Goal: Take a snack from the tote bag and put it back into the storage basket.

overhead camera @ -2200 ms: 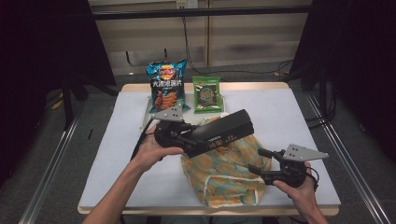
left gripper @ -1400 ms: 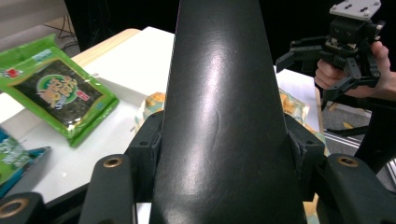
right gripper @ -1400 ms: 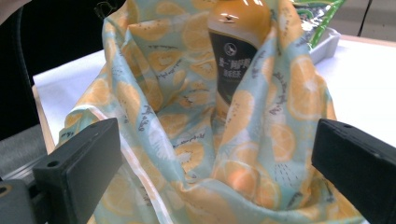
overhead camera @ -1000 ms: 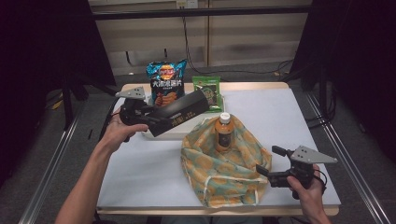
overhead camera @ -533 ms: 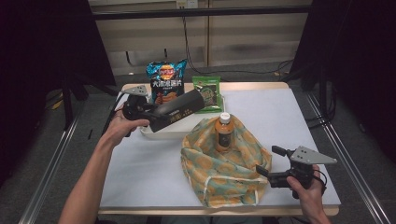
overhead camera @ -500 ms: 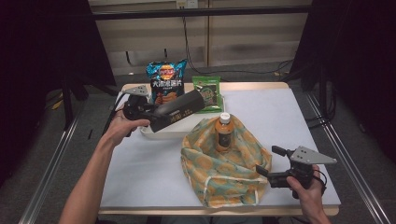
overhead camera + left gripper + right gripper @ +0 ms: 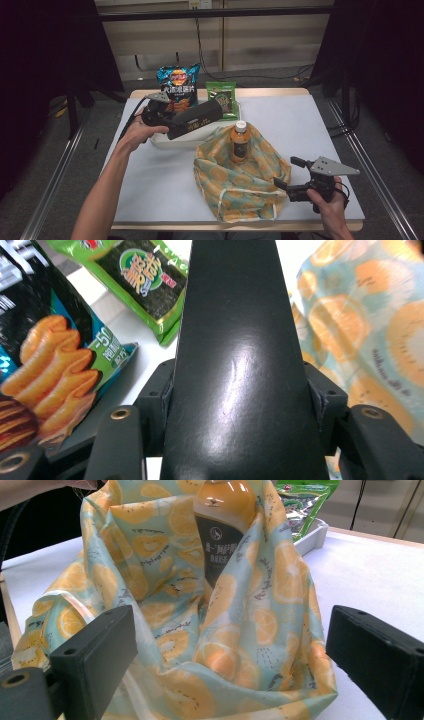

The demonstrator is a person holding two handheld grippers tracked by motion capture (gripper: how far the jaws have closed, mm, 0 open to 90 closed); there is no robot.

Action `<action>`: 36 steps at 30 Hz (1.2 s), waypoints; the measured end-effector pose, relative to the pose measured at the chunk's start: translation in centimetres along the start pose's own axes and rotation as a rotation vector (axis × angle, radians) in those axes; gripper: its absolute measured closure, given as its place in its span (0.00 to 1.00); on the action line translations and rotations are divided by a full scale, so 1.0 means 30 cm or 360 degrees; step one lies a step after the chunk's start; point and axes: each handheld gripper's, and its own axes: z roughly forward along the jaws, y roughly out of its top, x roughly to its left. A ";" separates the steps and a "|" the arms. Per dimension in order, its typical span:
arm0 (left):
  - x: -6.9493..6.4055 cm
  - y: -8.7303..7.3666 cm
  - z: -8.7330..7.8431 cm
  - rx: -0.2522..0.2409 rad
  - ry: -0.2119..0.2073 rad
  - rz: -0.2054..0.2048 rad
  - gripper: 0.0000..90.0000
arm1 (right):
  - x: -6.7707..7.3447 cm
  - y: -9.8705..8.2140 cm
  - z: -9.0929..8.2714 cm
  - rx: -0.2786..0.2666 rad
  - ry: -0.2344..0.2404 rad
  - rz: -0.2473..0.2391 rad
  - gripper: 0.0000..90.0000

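A: High view: left gripper [image 7: 172, 120] clamped on the black box [image 7: 196, 119] over the white tray [image 7: 182, 141].

B: Lower it flat (right gripper [image 7: 282, 184] gapes beside the bag [image 7: 240, 187]).

Bottle [image 7: 240, 141] upright in bag [image 7: 240, 185], desk [image 7: 300, 120] centre. Tray [image 7: 185, 141] at 10 o'clock; chips [image 7: 176, 90], seaweed packet [image 7: 222, 95] at 11–12.
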 end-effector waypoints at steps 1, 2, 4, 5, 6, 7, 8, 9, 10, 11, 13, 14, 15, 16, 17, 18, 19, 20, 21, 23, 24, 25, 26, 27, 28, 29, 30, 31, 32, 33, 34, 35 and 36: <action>0.001 -0.003 0.011 0.0001 0.0000 -0.0013 0.48 | 0.001 0.000 -0.001 0.0004 -0.0001 -0.0001 0.06; 0.007 -0.005 0.019 0.0018 -0.0004 -0.0003 0.48 | 0.000 0.000 0.000 0.0006 0.0005 -0.0001 0.06; 0.009 -0.009 0.040 0.0021 -0.0005 -0.0013 0.48 | -0.001 -0.001 0.001 0.0009 0.0015 0.0001 0.06; 0.012 -0.008 0.046 0.0052 -0.0002 -0.0003 0.48 | -0.001 -0.002 0.001 0.0008 0.0017 0.0002 0.06; 0.010 -0.012 0.060 0.0023 -0.0011 -0.0027 0.48 | -0.001 -0.002 0.001 0.0009 0.0019 0.0002 0.06; 0.013 -0.013 0.069 0.0020 -0.0011 -0.0017 0.48 | -0.002 -0.002 0.001 0.0012 0.0024 -0.0006 0.06; 0.014 -0.015 0.075 0.0034 -0.0022 -0.0012 0.48 | -0.001 -0.002 0.001 0.0014 0.0023 -0.0003 0.06; 0.016 -0.017 0.084 0.0035 -0.0025 -0.0021 0.48 | 0.000 -0.003 0.001 0.0013 0.0022 0.0005 0.06; 0.017 -0.017 0.087 0.0061 -0.0008 -0.0016 0.48 | -0.001 -0.003 0.001 0.0016 0.0025 -0.0001 0.06; 0.022 -0.022 0.098 0.0047 -0.0009 -0.0018 0.48 | -0.001 -0.004 0.002 0.0019 0.0025 0.0000 0.06; 0.027 -0.026 0.108 0.0051 -0.0006 -0.0030 0.48 | 0.000 -0.004 0.002 0.0025 0.0035 0.0003 0.06; 0.030 -0.028 0.112 0.0054 -0.0007 -0.0028 0.48 | 0.000 -0.004 0.003 0.0031 0.0041 -0.0004 0.06; 0.033 -0.028 0.113 0.0076 0.0002 -0.0021 0.48 | 0.000 -0.005 0.005 0.0034 0.0050 -0.0010 0.06; 0.035 -0.032 0.120 0.0052 -0.0010 -0.0027 0.48 | 0.001 -0.005 0.006 0.0045 0.0057 -0.0003 0.06; 0.033 -0.031 0.123 0.0074 -0.0004 -0.0031 0.48 | 0.002 -0.006 0.007 0.0048 0.0059 -0.0002 0.06; 0.034 -0.035 0.133 0.0052 -0.0015 -0.0036 0.48 | 0.001 -0.007 0.009 0.0048 0.0060 -0.0005 0.06; 0.034 -0.034 0.138 0.0072 -0.0013 -0.0032 0.48 | 0.000 -0.008 0.010 0.0052 0.0068 -0.0007 0.06; 0.035 -0.034 0.146 0.0073 -0.0016 -0.0019 0.48 | -0.001 -0.008 0.011 0.0053 0.0068 -0.0004 0.06; 0.034 -0.031 0.149 0.0096 -0.0014 -0.0012 0.48 | -0.001 -0.007 0.011 0.0051 0.0067 0.0000 0.06; 0.030 -0.028 0.162 0.0088 -0.0009 -0.0034 0.48 | 0.000 -0.006 0.010 0.0052 0.0064 -0.0006 0.06; 0.032 -0.025 0.167 0.0090 -0.0023 -0.0014 0.48 | 0.001 -0.006 0.010 0.0054 0.0063 -0.0007 0.05; 0.031 -0.020 0.170 0.0101 -0.0016 -0.0008 0.48 | 0.001 -0.006 0.009 0.0060 0.0067 -0.0005 0.05; 0.028 -0.017 0.176 0.0101 -0.0010 -0.0015 0.48 | 0.001 -0.007 0.009 0.0065 0.0066 -0.0007 0.05; 0.025 -0.012 0.181 0.0110 -0.0013 -0.0018 0.48 | 0.001 -0.008 0.010 0.0067 0.0065 -0.0005 0.05; 0.028 -0.009 0.186 0.0115 -0.0026 0.0009 0.48 | 0.001 -0.008 0.010 0.0072 0.0065 -0.0001 0.05; 0.024 -0.006 0.194 0.0104 -0.0036 -0.0002 0.48 | 0.001 -0.008 0.010 0.0072 0.0068 -0.0001 0.05; 0.021 -0.002 0.200 0.0106 -0.0038 0.0002 0.47 | 0.001 -0.008 0.009 0.0071 0.0069 -0.0001 0.05; 0.020 0.001 0.205 0.0115 -0.0040 0.0007 0.47 | 0.000 -0.008 0.009 0.0069 0.0074 -0.0006 0.05; 0.020 0.006 0.205 0.0147 -0.0036 0.0021 0.47 | 0.000 -0.008 0.008 0.0067 0.0074 -0.0007 0.05; 0.021 0.009 0.212 0.0131 -0.0044 0.0025 0.47 | 0.000 -0.008 0.007 0.0069 0.0074 -0.0004 0.05; 0.018 0.007 0.217 0.0107 -0.0036 0.0003 0.47 | -0.001 -0.009 0.007 0.0070 0.0072 -0.0004 0.05; 0.018 0.007 0.219 0.0106 -0.0037 0.0000 0.47 | 0.000 -0.009 0.006 0.0070 0.0072 -0.0002 0.05; 0.018 0.010 0.218 0.0132 -0.0025 0.0000 0.47 | 0.000 -0.009 0.006 0.0069 0.0071 -0.0001 0.05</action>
